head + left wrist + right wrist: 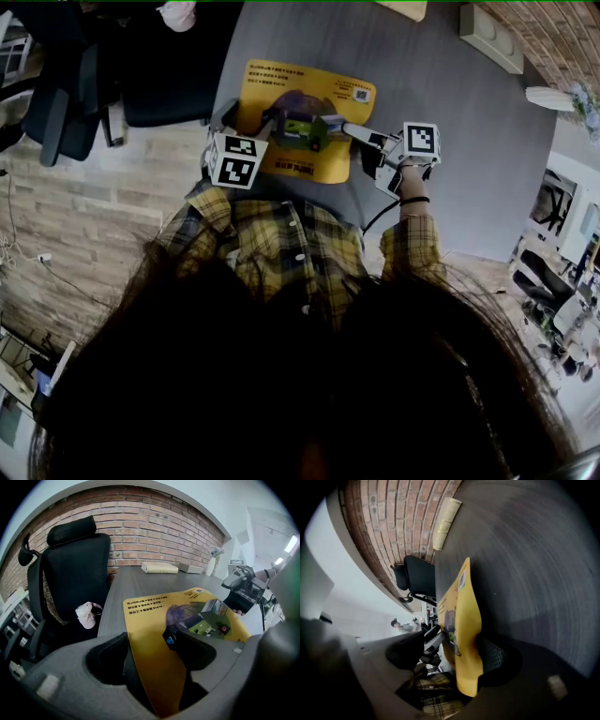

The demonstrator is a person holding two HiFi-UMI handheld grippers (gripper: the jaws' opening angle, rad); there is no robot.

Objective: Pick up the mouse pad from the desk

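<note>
Mouse pad [281, 94], yellow: near edge hidden behind marker cubes [234, 159] in head view. Print too small to read; picture at middle partly covered by jaws. Near side raised off grey tabletop [450, 187], sheet bowed. Long axis left to right; print upside down from near side. Near-left corner clamped in left gripper [146, 638]. Right end between jaws of right gripper [457, 646]; jaws spread wide, one clear of pad, contact at other hard to judge. Black chair [79, 573] at left, brick wall [154, 531] far. Lower head view blocked by dark hair [281, 375].
</note>
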